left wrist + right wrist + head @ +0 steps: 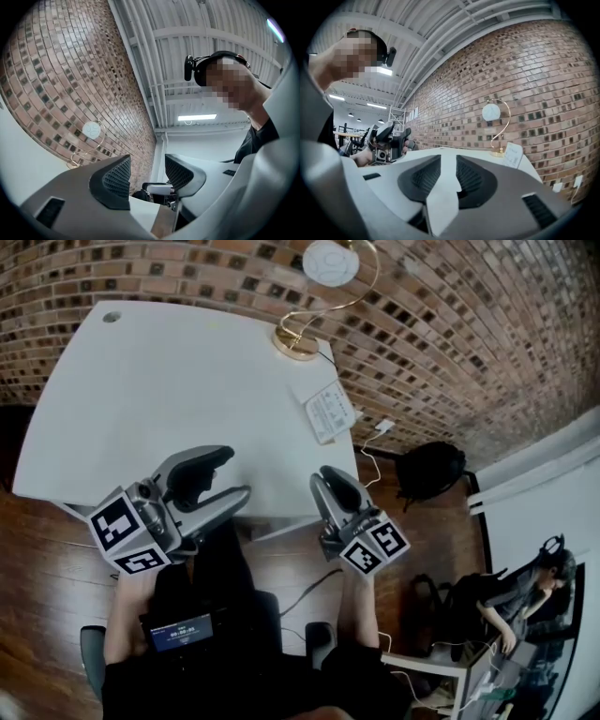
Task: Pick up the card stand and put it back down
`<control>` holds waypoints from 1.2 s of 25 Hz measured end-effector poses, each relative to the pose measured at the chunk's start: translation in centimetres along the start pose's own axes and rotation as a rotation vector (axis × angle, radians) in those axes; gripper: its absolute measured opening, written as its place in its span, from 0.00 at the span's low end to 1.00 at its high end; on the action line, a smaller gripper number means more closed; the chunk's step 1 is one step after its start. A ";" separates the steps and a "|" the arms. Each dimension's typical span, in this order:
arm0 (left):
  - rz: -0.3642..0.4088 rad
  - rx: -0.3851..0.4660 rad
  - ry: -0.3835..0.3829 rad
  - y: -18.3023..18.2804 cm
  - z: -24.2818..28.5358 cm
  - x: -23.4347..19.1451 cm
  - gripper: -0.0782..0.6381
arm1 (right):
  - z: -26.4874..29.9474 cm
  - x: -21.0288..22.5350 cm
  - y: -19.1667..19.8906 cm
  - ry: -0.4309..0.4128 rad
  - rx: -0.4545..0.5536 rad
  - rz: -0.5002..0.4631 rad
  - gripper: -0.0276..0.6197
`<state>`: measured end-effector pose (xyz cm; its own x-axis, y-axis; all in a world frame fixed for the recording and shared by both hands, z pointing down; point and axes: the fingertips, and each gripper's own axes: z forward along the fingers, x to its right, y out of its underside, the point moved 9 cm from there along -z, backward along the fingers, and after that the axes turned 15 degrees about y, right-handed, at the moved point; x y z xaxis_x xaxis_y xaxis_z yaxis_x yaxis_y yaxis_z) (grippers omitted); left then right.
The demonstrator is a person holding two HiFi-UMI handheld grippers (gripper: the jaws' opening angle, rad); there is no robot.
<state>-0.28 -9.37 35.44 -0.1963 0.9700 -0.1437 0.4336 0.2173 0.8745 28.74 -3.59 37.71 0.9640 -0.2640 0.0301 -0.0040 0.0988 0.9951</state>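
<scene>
The white table (169, 399) carries a gold spiral stand (298, 341) and, at its right edge, a card stand (330, 412).

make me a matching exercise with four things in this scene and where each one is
Things
1. gold card stand
2. printed white card
3. black backpack
4. left gripper

Places
A. on the floor by the brick wall
B. over the near edge of the white table, fingers apart and empty
C. at the table's far corner
D. at the table's right edge, nearer than the stand

Pairs: 1-C, 2-D, 3-A, 4-B
</scene>
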 end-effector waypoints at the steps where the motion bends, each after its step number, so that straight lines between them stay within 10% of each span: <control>1: -0.010 -0.006 0.015 0.3 0.9 -0.6 0.42 | 0.4 -0.2 0.0 -0.010 -0.001 -0.005 0.24; 19: -0.104 -0.062 0.108 4.0 8.2 -6.8 0.42 | 5.1 11.9 2.3 0.309 -0.187 -0.029 0.35; 30: -0.095 -0.089 0.088 4.0 8.1 -7.1 0.42 | 11.0 13.3 3.6 0.242 -0.266 0.009 0.30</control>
<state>10.00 -14.52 36.15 -0.3107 0.9313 -0.1901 0.3302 0.2933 0.8972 38.63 -17.33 42.73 0.9994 -0.0300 -0.0167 0.0262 0.3550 0.9345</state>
